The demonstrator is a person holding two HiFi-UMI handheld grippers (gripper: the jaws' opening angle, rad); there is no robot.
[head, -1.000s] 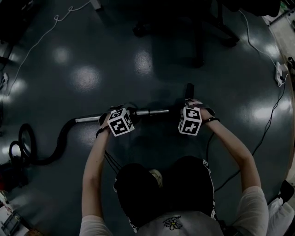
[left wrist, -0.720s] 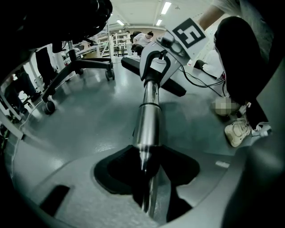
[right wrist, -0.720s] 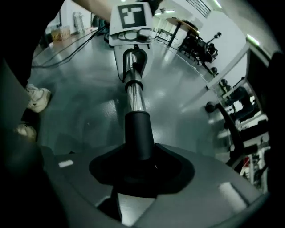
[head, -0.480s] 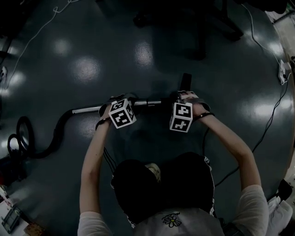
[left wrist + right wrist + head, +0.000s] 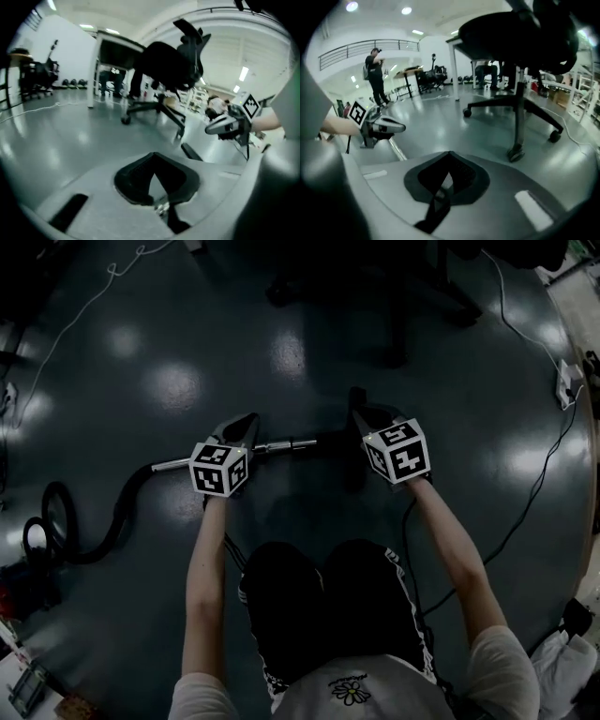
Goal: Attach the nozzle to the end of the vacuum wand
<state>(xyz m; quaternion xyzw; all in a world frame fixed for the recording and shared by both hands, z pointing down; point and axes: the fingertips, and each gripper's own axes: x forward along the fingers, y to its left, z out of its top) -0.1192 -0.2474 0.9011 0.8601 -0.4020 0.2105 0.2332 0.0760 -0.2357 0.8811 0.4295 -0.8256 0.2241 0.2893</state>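
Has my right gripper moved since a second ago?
Yes: the right gripper has lifted away from the vacuum wand, toward the camera, its jaws just closed empty.

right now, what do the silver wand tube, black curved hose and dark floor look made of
Silver wand tube: likely polished metal; it glints. Black curved hose: probably flexible plastic or rubber; it loops. Dark floor: smooth glossy coating; lamps mirror in it.
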